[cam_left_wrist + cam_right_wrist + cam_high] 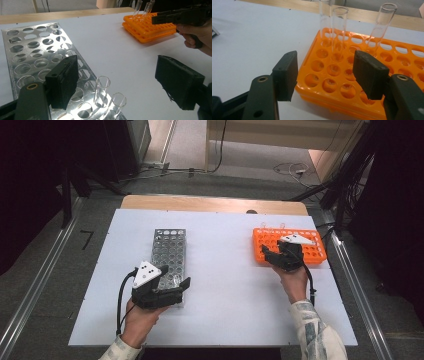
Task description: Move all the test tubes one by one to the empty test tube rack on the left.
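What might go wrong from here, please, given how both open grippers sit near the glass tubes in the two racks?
1. The right gripper is open over the orange rack; its tall glass tubes lean differently, so a closing jaw might knock one.
2. The left gripper straddles two tubes at the metal rack's near edge; a careless move could tip them out.
3. Clear glass may slip or crack if squeezed off-centre.

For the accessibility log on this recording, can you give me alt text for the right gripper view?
The open right gripper hovers over the near edge of an orange tube rack, its two black fingers spread apart with nothing between them. Three clear glass test tubes stand in the rack's far holes, on a white table.
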`<state>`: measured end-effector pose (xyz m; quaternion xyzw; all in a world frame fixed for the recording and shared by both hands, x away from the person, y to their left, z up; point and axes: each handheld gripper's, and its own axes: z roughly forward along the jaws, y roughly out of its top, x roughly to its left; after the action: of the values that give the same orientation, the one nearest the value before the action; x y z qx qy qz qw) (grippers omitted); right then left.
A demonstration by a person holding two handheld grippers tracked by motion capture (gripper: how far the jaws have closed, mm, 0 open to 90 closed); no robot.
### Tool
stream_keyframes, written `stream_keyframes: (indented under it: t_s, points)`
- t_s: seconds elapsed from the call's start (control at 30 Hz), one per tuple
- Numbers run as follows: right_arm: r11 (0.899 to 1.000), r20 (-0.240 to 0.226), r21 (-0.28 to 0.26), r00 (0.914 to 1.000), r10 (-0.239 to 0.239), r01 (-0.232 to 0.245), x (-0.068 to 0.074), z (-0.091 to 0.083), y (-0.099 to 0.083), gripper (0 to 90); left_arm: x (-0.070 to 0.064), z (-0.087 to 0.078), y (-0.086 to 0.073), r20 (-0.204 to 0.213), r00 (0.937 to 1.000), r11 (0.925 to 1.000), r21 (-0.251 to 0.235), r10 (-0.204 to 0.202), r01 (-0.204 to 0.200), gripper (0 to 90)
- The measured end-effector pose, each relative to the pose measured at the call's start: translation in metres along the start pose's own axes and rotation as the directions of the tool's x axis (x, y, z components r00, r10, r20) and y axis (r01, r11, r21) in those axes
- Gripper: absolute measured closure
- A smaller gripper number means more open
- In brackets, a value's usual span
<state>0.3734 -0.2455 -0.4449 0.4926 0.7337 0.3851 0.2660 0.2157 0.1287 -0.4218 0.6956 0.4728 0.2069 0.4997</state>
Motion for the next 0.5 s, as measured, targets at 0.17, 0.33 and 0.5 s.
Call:
stream_keyframes:
  t_s: [0.17,0.33,0.5]
  points:
    - [1.000,0.020,-0.003,0.9998,0.005,-0.005,-0.005,0.007,0.002,37.7,0.000,-0.001,0.000,0.001,1.0000,1.0000,0.000,0.003,-0.003,18.8]
    - [1.000,0.035,-0.016,0.9994,-0.004,0.005,-0.007,0.013,0.004,43.4,0.000,0.000,0.000,0.003,1.0000,1.0000,0.003,0.002,-0.002,17.9]
    - [1.000,0.048,-0.017,0.9988,-0.007,0.008,-0.008,0.021,0.005,49.4,0.001,0.000,0.001,-0.001,1.0000,1.0000,0.002,0.001,-0.001,17.6]
